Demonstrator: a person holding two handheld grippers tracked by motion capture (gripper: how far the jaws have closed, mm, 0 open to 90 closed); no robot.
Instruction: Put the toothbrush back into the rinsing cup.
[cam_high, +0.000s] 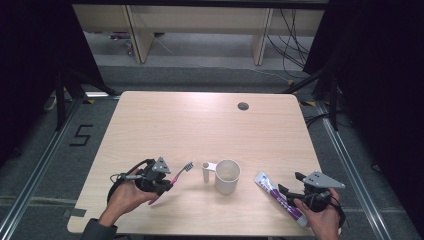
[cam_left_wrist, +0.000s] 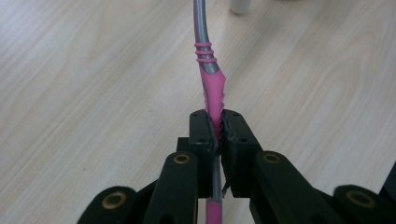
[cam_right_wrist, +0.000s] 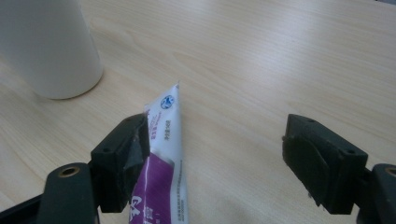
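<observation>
The pink and grey toothbrush (cam_left_wrist: 208, 79) is pinched at its handle by the pressed-together jaws of the left gripper (cam_high: 165, 186), held above the near left part of the wooden table (cam_high: 200, 125), its bristle head pointing toward the white cup (cam_high: 227, 176). It is judged light, slim and stiff, with a ribbed rubbery pink grip that should resist slipping; a hold on that grip, as here, leaves the head free, though so long a lever may swivel between narrow pads. The toothpaste tube (cam_high: 279, 197) lies flat on the near right part of the table, beside the cup, and passes just inside one pad of the right gripper (cam_high: 286, 190), whose jaws are spread wide and not pressing on it. The tube is judged soft, light and slick, best taken across its fuller body rather than the thin crimped end. A small white cap-like piece (cam_high: 206, 171) stands just left of the cup; what it is cannot be made out. The tube's cap end is hidden beneath the right hand (cam_high: 322, 217), and the toothbrush head is cut off in the left gripper view.
</observation>
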